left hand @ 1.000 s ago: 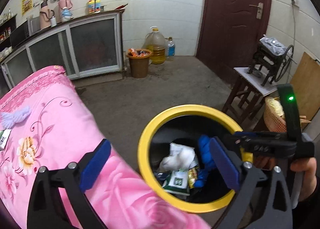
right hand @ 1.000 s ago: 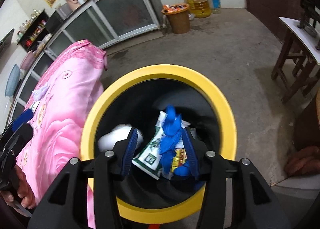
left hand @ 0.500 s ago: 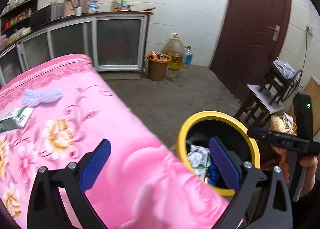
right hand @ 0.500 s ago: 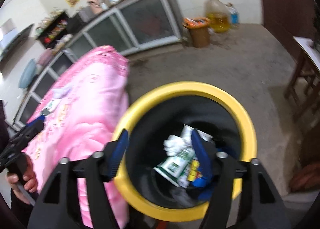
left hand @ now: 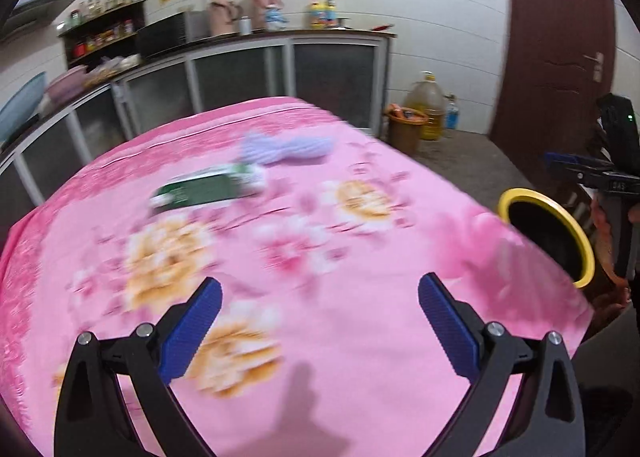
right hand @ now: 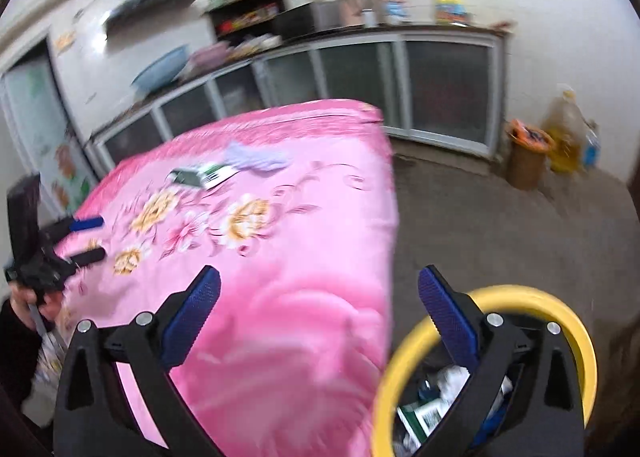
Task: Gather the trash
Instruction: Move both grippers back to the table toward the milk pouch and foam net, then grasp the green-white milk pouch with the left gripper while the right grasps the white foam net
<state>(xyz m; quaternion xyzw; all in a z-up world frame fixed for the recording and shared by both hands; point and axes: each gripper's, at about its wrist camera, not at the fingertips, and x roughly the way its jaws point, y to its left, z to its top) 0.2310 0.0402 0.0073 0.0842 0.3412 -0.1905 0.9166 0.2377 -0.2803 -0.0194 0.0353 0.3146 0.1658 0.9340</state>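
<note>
A green-and-white packet [left hand: 206, 189] [right hand: 200, 176] and a lilac cloth [left hand: 286, 147] [right hand: 256, 156] lie on the pink flowered table cover [left hand: 320, 337] [right hand: 280, 317]. My left gripper [left hand: 320, 321] hovers open over the cover, well short of both, nothing between its blue pads; it also shows at far left [right hand: 86, 239] in the right wrist view. My right gripper [right hand: 320, 315] is opening wide with nothing between its jaws, above the table's edge and the yellow-rimmed black bin [right hand: 516, 293] [left hand: 560, 217], which holds packets and white scraps.
Glass-fronted kitchen cabinets [left hand: 260, 73] run behind the table. On the concrete floor stand an orange bucket [right hand: 528, 157], an oil jug [right hand: 564, 133] and a brown door [left hand: 560, 37]. A hand [right hand: 36, 301] holds the left gripper's handle.
Both grippers swung away from the bin toward the table. The right gripper let the blue item drop into the bin and opened wide. The packet and lilac cloth came into central view.
</note>
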